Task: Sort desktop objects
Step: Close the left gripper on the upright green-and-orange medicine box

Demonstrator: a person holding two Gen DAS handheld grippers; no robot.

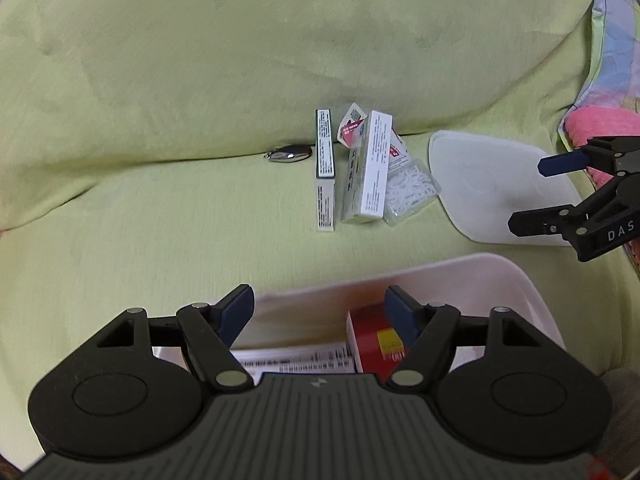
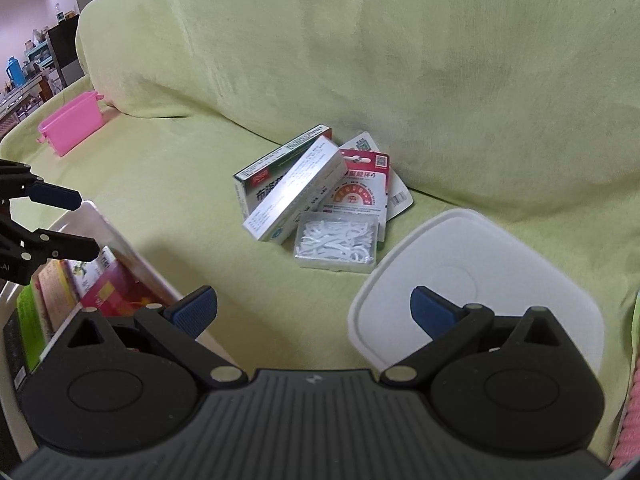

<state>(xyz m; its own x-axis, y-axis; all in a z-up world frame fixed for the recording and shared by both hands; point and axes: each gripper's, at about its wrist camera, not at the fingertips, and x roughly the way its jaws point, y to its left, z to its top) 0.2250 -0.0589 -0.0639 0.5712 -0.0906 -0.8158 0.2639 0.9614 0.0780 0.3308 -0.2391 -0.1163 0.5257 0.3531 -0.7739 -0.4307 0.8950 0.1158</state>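
Observation:
My left gripper (image 1: 320,312) hangs open over a white storage bin (image 1: 500,276) holding a red box (image 1: 372,344) and printed cartons. Farther back on the green sofa seat lies a pile: a silver-white medicine box (image 2: 296,188), a green-edged box (image 2: 280,160), a red blister card (image 2: 362,188) and a clear case of white floss picks (image 2: 338,242). A small metallic key fob (image 1: 290,153) lies left of the pile. My right gripper (image 2: 314,310) is open, nothing between its fingers, with the white bin lid (image 2: 480,264) under its right finger.
The green-covered sofa backrest (image 2: 360,60) rises right behind the pile. A pink plastic basket (image 2: 72,122) sits far left on the seat. A pink knitted cloth (image 1: 600,124) lies at the right edge. Bare seat (image 1: 160,220) spreads left of the pile.

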